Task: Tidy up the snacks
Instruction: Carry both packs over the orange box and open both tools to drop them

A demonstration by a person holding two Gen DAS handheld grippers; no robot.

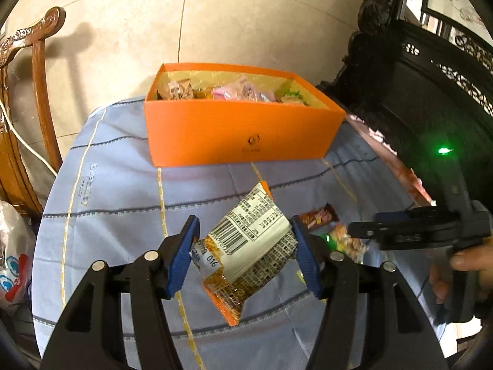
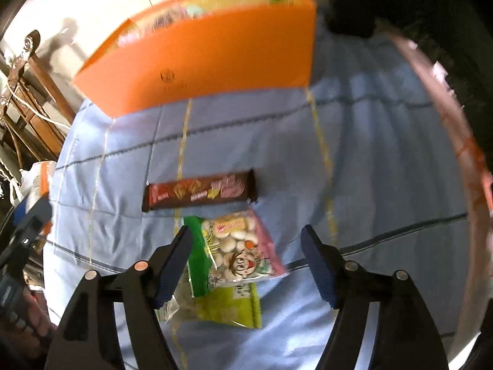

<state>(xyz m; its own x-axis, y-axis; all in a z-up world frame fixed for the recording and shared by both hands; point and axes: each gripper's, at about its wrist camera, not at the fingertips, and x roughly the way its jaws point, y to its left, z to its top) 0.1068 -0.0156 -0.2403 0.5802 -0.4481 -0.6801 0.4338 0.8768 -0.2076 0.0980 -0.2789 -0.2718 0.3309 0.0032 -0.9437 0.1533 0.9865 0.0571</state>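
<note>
The left tool (image 1: 245,254) is clenched on an orange-edged snack packet (image 1: 246,252): both blue pads (image 1: 181,256) press its sides and the packet hangs tilted above the tabletop (image 1: 123,185). Its white back panel faces the camera, with a barcode, a block of small print too fine to read, and the stamped digits "016" near the left pad.

Ahead of the left tool, at the far edge of the blue striped cloth, stands an open orange box (image 1: 240,132) with a small round emblem on its front wall; the word beneath it is unreadable. Wrapped snacks in pink, brown and green fill it.

The right tool (image 2: 246,262) is released, its jaws wide apart and pointing steeply down. Between them, touching neither pad, lies a clear bag of pale round candies (image 2: 237,252) with a cartoon face, a green strip on its left edge and pink on its right; its lettering is blurred. A yellow-green packet (image 2: 234,308) lies partly under it, nearer the tool. Just beyond the bag lies a dark brown bar (image 2: 200,192), crosswise to the tool, its print smeared by blur.

In the left wrist view, a hand (image 1: 471,262) grips the right tool's handle.
</note>
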